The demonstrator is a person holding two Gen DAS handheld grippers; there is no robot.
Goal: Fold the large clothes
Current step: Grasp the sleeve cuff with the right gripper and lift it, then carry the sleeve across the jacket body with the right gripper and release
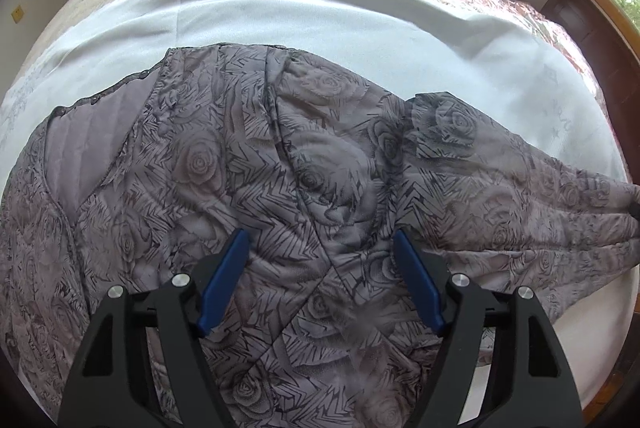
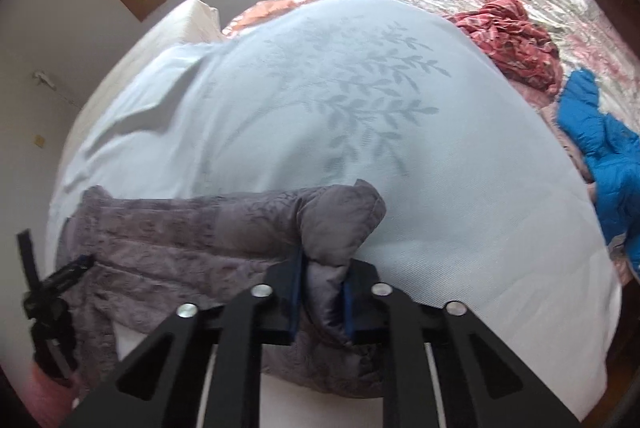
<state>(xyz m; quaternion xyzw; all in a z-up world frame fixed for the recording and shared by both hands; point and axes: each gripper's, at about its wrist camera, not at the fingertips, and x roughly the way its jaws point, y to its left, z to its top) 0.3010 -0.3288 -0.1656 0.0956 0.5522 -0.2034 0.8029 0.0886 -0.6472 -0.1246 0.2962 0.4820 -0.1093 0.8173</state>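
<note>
Right gripper [image 2: 323,288] is pinching the sleeve end of the grey quilted jacket [image 1: 280,180] on the bed [image 2: 400,156]. Left gripper [image 1: 320,280] hangs spread over its body, which stretches sideways between them.

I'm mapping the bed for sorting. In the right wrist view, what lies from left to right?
Left tongs → grey quilted jacket → right tongs, shut on a fold of it → pale blue bedspread → red garment → blue jacket.
</note>
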